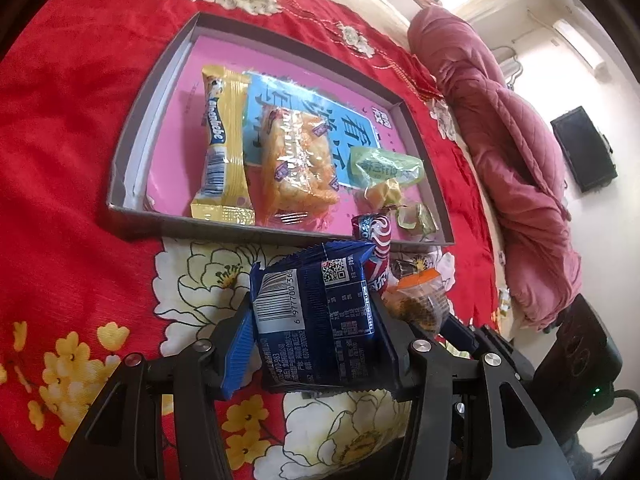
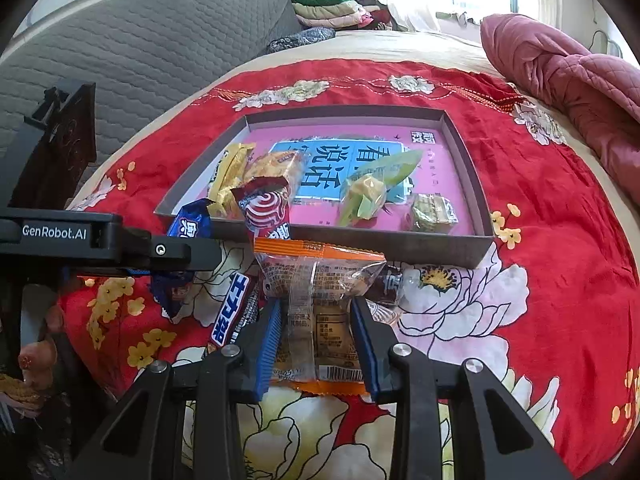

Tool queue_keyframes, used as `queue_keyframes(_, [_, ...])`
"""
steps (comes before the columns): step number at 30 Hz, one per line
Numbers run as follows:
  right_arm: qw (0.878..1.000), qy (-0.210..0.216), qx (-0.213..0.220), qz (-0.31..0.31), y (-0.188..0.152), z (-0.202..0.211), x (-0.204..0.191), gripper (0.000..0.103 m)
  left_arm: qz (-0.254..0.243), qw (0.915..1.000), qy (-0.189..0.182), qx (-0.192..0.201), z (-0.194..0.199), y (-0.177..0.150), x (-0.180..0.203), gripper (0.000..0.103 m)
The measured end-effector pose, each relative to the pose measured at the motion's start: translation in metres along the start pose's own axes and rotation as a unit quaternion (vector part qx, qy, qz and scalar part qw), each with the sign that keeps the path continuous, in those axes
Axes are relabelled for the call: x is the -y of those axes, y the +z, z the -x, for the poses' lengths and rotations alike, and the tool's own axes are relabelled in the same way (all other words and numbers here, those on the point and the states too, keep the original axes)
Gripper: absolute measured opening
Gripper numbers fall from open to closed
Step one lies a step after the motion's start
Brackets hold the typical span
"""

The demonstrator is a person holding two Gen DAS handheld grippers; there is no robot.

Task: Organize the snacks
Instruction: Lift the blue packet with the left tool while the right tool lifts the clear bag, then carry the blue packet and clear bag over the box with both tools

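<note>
My left gripper [image 1: 312, 312] is shut on a blue snack packet [image 1: 316, 312], held just above the red floral bedspread [image 1: 80, 160] in front of the tray. My right gripper [image 2: 318, 308] is shut on a clear packet with orange ends [image 2: 320, 272], right beside it. The grey tray [image 2: 400, 248] with a pink floor holds a yellow packet [image 1: 224, 136], a clear cracker packet [image 1: 296, 160], a green packet [image 1: 384, 166] and small wrapped candies [image 2: 434, 212]. A red-and-white swirl packet [image 2: 266, 208] leans over the tray's near rim.
A blue-and-white chocolate bar [image 2: 236, 308] and a brown candy [image 2: 384, 284] lie on the bedspread near my right gripper. A pink quilt [image 2: 580, 92] is bunched at the right, a grey padded headboard [image 2: 140, 40] stands at the back left, and folded clothes [image 2: 332, 4] are stacked behind.
</note>
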State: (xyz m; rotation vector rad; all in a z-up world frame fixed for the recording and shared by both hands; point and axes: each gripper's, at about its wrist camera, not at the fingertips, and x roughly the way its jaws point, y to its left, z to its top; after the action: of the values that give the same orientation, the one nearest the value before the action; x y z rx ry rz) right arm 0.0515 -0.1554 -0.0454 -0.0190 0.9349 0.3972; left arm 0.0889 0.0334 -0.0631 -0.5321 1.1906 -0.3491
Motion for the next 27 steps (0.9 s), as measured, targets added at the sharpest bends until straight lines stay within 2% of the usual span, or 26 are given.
queue_keyframes(27, [0.998, 0.021, 0.046, -0.035, 0.009, 0.018, 0.016, 0.035, -0.027, 0.9978, 0.044, 0.043, 0.027, 0.004, 0.013, 0.054])
